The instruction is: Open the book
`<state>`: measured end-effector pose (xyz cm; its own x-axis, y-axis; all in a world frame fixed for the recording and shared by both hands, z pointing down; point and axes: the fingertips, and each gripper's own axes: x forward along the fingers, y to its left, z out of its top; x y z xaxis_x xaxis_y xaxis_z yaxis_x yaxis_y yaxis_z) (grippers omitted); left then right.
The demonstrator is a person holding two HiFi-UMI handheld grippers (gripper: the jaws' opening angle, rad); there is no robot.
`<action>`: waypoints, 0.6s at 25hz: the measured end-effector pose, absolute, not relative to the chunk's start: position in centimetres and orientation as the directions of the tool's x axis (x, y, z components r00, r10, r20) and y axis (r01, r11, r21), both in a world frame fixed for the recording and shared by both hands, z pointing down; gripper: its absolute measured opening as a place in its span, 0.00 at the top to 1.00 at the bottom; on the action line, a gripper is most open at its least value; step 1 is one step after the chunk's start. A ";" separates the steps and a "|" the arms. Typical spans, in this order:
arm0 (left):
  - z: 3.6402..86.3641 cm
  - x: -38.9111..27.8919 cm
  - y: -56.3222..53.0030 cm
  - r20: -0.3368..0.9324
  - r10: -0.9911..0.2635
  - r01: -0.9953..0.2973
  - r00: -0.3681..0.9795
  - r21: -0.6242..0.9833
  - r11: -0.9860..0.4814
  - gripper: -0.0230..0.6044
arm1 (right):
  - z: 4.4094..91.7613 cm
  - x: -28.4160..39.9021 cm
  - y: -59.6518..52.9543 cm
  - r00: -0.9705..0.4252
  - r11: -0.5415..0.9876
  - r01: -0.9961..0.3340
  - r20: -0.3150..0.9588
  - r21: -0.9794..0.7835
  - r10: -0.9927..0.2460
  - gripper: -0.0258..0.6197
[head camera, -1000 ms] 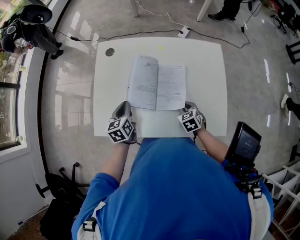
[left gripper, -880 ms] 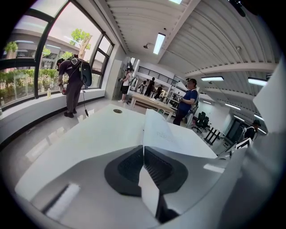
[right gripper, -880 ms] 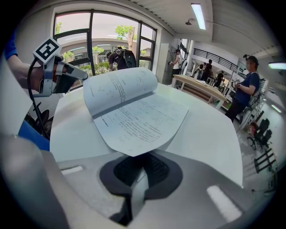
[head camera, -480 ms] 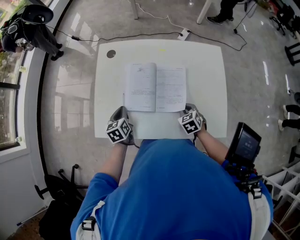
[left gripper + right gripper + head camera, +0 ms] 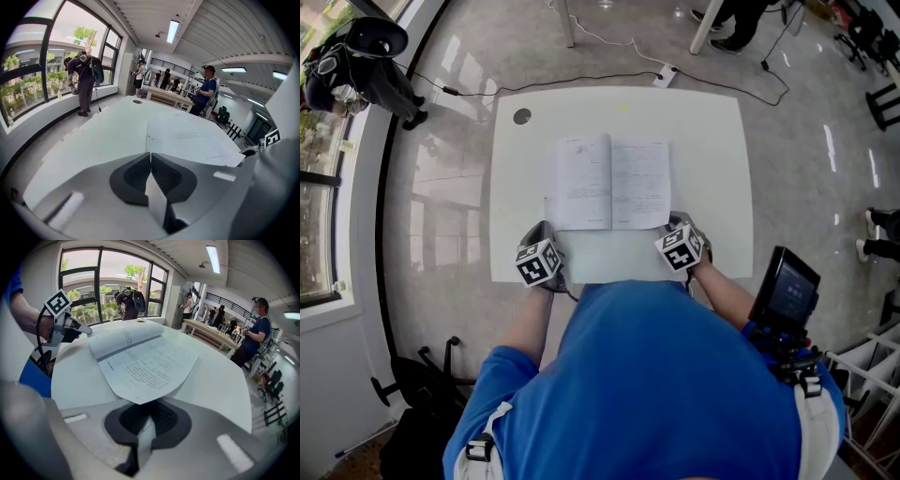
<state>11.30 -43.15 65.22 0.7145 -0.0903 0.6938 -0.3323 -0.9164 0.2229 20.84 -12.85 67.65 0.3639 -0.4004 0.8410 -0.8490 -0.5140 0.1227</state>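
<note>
Right gripper view is showing what head view isn't: the open book (image 5: 140, 357) on the table (image 5: 220, 376) is draping a page corner (image 5: 139, 397) over my pressed-together right claw (image 5: 150, 407); my left claw (image 5: 150, 157) is hovering alongside, likewise closed, empty.

The operator wears a blue short-sleeved shirt (image 5: 656, 375) with pale webbing straps (image 5: 478, 448) and buckles at both shoulders. The left gripper (image 5: 544, 227) and right gripper (image 5: 679, 218) each have a grey moulded shell, dark ribbed pads (image 5: 166, 177) and a white cube (image 5: 538, 262) printed with black square markers. A thin black cable (image 5: 38, 350) trails from the left unit.
</note>
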 end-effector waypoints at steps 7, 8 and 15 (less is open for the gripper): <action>66.4 11.3 -42.9 0.740 -0.104 -0.319 0.665 0.155 -0.935 0.93 | 67.9 21.0 -12.7 0.365 -0.521 -0.845 0.841 0.119 -0.400 0.96; 66.5 11.4 -42.9 0.746 -0.105 -0.315 0.657 0.145 -0.938 0.92 | 67.9 21.0 -12.8 0.365 -0.522 -0.845 0.840 0.119 -0.400 0.96; 67.7 11.1 -42.7 0.787 -0.103 -0.290 0.609 0.100 -0.952 0.91 | 67.9 21.2 -12.8 0.371 -0.524 -0.843 0.837 0.121 -0.403 0.96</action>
<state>11.12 -42.68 67.74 0.6085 -0.1030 0.7868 -0.2899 -0.9519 0.0997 21.20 -12.78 67.94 0.3710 -0.4032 0.8366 -0.8429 -0.5243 0.1211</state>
